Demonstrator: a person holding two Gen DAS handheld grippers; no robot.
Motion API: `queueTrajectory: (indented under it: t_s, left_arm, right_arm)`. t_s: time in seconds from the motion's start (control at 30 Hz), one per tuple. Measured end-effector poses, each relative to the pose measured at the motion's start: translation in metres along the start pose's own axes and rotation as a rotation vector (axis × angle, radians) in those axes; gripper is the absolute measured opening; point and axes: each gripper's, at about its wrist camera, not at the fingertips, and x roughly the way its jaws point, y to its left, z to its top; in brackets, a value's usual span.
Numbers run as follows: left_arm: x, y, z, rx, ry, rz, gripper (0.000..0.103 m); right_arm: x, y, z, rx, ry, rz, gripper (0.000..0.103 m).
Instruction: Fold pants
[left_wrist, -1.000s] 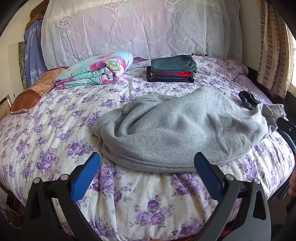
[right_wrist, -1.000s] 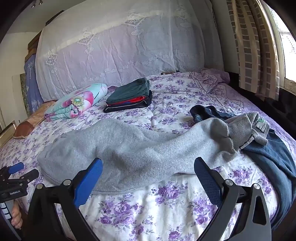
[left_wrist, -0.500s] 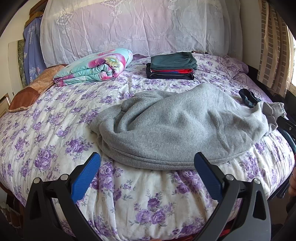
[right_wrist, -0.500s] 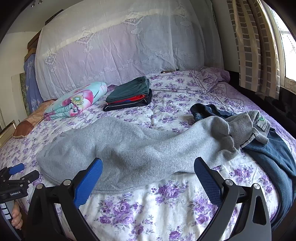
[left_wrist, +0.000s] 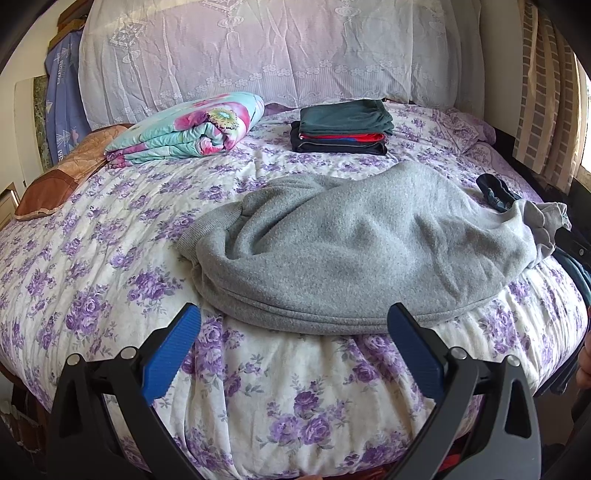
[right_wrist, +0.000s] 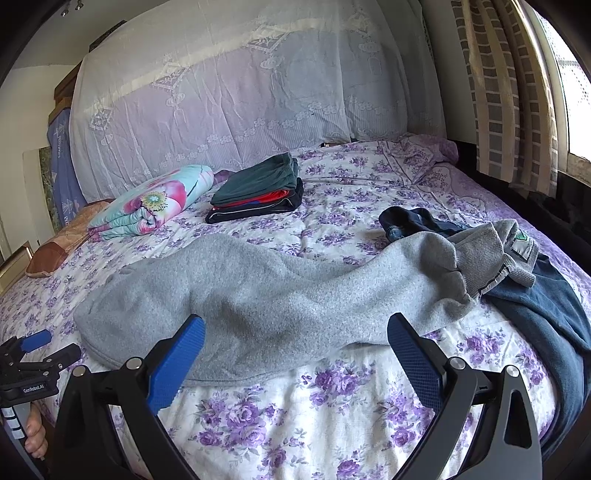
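the grey pants (left_wrist: 354, 243) lie legs-together across the near edge of the floral bed (left_wrist: 110, 258), long axis left to right, cuffs nearer the left gripper (left_wrist: 293, 343) and waistband nearer the right gripper (right_wrist: 295, 350), both jaws spread wide and empty.

Sweatpants (right_wrist: 266, 299) lie across the bed's (right_wrist: 332, 406) near edge, waistband atop jeans (right_wrist: 546, 314) at right; folded clothes (right_wrist: 258, 192) and a rolled quilt (right_wrist: 151, 203) sit behind.
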Motion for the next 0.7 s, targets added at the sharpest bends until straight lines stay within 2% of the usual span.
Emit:
queueTrajectory:
  t_s: [0.7]
  left_arm:
    - [-0.0002,-0.0031,-0.0016,0.001,0.001,-0.001,0.098]
  right_arm:
    - [-0.0032,0.0005,0.0001,0.002,-0.007,-0.001,0.1]
